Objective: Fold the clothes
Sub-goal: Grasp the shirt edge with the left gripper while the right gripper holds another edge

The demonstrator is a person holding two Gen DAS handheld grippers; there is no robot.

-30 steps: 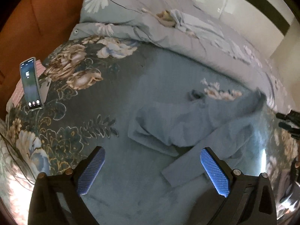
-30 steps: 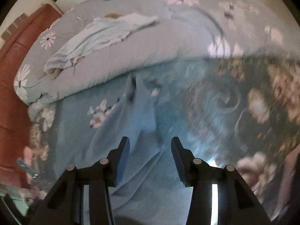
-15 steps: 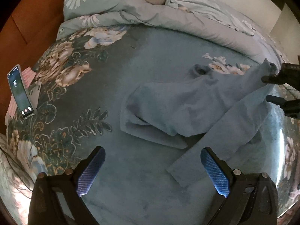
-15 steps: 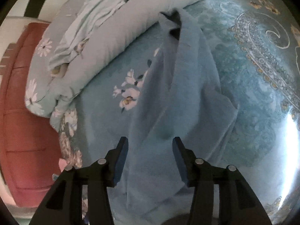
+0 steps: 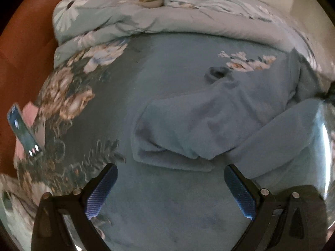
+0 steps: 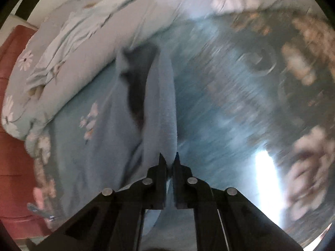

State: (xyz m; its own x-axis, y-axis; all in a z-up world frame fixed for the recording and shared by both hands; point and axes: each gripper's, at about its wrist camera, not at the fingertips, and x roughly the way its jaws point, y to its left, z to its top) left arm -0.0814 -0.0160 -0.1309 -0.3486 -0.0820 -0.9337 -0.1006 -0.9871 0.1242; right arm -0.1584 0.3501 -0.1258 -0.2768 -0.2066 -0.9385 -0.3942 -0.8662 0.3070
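The blue garment (image 5: pixel 219 121) lies crumpled mid-bed, below the rolled duvet (image 5: pixel 188 18). Half a second ago the right gripper (image 6: pixel 169 163) straddled it with fingers parted; now they have pinched a ridge of its cloth, so a fold can begin. The left gripper (image 5: pixel 170 190) hovers wide open, empty, near the garment's lower edge.

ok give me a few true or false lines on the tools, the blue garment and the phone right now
1. The right tool is shut on the soft blue fleece garment. True.
2. The left tool grips a sleeve. False: it is open, holding nothing.
3. The slim rectangular smartphone has a lit screen. True.
4. The garment hangs on a chair. False: it lies on the teal floral bedspread.
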